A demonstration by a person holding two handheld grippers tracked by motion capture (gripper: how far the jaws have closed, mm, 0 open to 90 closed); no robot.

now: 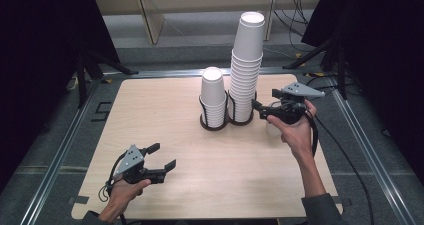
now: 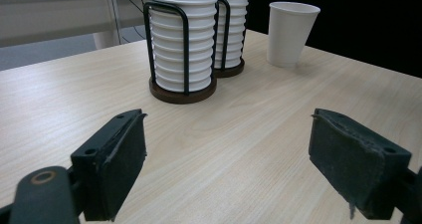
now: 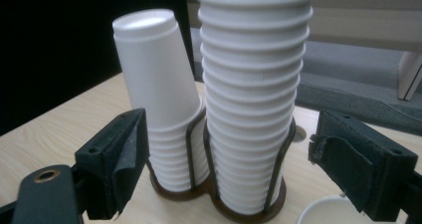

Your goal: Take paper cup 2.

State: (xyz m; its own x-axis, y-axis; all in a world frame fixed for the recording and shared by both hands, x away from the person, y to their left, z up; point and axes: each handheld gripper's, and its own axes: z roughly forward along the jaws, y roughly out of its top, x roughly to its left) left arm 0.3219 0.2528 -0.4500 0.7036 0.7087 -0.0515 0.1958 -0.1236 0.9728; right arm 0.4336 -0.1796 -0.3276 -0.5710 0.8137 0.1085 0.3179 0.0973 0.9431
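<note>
Two stacks of upturned white paper cups stand in black wire holders at the table's middle back: a short stack point(image 1: 213, 97) point(image 2: 181, 50) point(image 3: 159, 84) and a tall stack point(image 1: 246, 60) point(image 2: 231, 30) point(image 3: 254, 84). A single cup point(image 1: 272, 129) point(image 2: 291, 32) stands mouth up to the right of them, partly under the right hand; its rim point(image 3: 328, 211) shows low in the right gripper view. My right gripper point(image 1: 265, 101) point(image 3: 226, 169) hovers open beside the tall stack, facing it, nothing between its pads. At the front left my left gripper point(image 1: 162, 156) point(image 2: 226, 169) stands open and holds nothing.
The wooden table point(image 1: 165, 115) has a metal frame point(image 1: 70, 135) around it. Cables point(image 1: 345, 155) trail off to the right. A pale shelf unit point(image 1: 155, 15) stands behind, and dark curtains hang at both sides.
</note>
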